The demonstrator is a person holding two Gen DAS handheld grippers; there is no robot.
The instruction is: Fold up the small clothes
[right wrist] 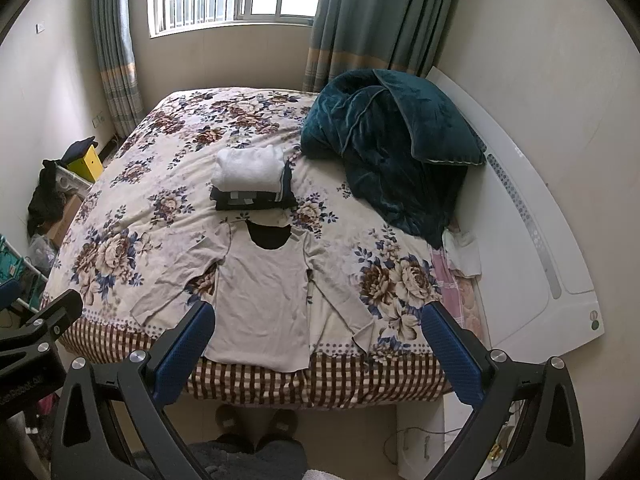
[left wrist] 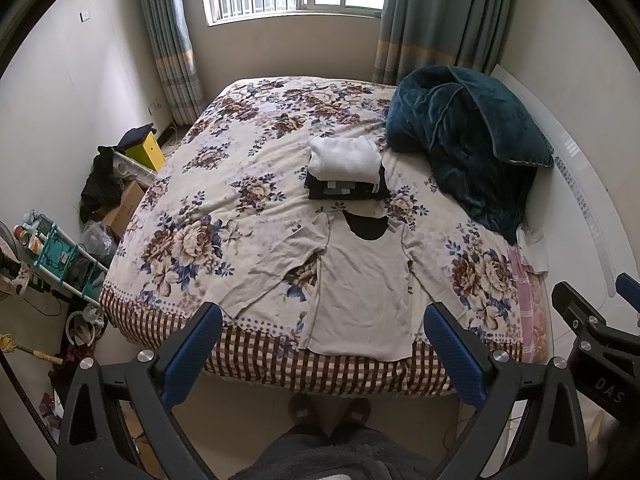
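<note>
Hovering grippers: the left gripper point(left wrist: 322, 344) and the right gripper point(right wrist: 316, 340) hang short of the bed's near edge, each with its blue pads spread wide apart and nothing between them; neither touches cloth.
Task garment: a beige long-sleeved shirt point(left wrist: 360, 292) lies flat, face up, on the floral bedspread point(left wrist: 224, 184), hem at the near edge just over the checked border, neck away from the viewer, both sleeves splayed outward and down.
Handling, as a judgement: thin knit, light and limp; it should drape and slide easily over the bedspread, and will sag if lifted by one point only.
Where to grip: likely the cuff of the left sleeve point(left wrist: 240, 304) and the cuff of the right sleeve point(right wrist: 352, 332), or the two hem corners, pinching a single edge of fabric without catching the bedspread beneath.
Folded pile: just beyond the collar sits a stack point(right wrist: 252, 186), a white folded piece on top of dark folded ones; finished items probably go here.
Teal quilt: a bunched teal quilt point(right wrist: 384, 136) lies further back on the right, apart from the shirt.
Containers: beside the bed on the left, a cardboard box point(left wrist: 126, 208) and a yellow box point(left wrist: 148, 150) under dark clothing; contents cannot be made out.
</note>
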